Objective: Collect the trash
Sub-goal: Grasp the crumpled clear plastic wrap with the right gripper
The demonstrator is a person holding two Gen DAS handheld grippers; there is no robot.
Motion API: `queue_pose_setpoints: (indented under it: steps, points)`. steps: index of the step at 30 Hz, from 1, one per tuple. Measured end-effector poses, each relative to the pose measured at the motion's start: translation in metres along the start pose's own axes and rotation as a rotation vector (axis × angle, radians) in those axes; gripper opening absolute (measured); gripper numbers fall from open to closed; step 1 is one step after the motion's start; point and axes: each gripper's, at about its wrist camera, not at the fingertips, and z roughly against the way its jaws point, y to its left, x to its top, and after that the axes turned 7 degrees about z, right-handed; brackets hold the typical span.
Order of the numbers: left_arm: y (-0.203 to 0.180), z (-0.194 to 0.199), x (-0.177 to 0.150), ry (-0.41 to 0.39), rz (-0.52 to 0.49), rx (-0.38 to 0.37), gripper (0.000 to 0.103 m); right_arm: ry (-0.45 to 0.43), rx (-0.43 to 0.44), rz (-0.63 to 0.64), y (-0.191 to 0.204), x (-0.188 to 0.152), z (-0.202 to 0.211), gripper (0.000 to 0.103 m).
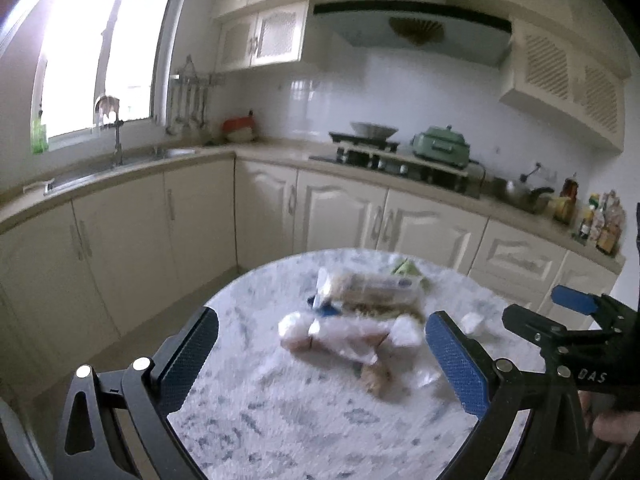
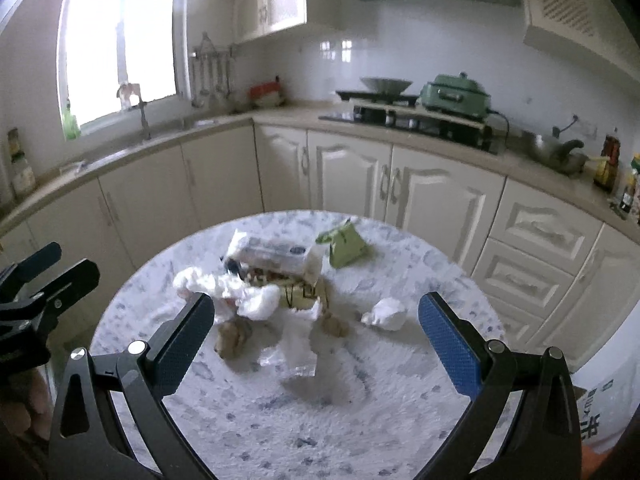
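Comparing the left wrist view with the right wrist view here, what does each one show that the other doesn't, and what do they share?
Only the left wrist view shows the right gripper, at its right edge. Only the right wrist view shows the left gripper, at its left edge, the green wrapper clearly, and a white sack beside the table. Both share the round marble table, the long snack packet, the crumpled tissue and open jaws.

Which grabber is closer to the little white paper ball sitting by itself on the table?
Right. The right gripper has the paper ball just inside its right-hand jaw. The left gripper is off to the ball's left, over the trash pile.
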Motion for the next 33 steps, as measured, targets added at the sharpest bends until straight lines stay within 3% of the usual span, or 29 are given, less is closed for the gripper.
queue_pose_setpoints:
  steps: [9,14,19,21,24,30,33]
  points:
    - [0.012,-0.071,0.018,0.146,0.011,-0.002,0.102,0.179,0.033,-0.022,0.001,-0.028,-0.074,0.102]
    - [0.007,-0.1,0.02,0.208,-0.002,0.0,0.102,0.251,0.076,-0.036,0.004,-0.035,-0.111,0.092]
    - [0.001,-0.123,0.026,0.251,-0.017,-0.003,0.102,0.282,0.097,-0.03,0.006,-0.039,-0.137,0.07]
    - [-0.002,-0.132,0.027,0.267,-0.019,-0.01,0.102,0.275,0.079,0.005,0.008,-0.039,-0.141,0.067]
    - [-0.009,-0.146,0.031,0.292,-0.027,-0.031,0.102,0.264,0.114,0.0,-0.003,-0.042,-0.14,0.023]
    - [-0.028,-0.182,0.035,0.33,-0.072,-0.035,0.102,0.217,0.126,-0.052,-0.031,-0.054,-0.12,0.023]
    - [-0.032,-0.202,0.037,0.357,-0.069,-0.034,0.097,0.209,0.131,-0.062,-0.037,-0.056,-0.113,0.023]
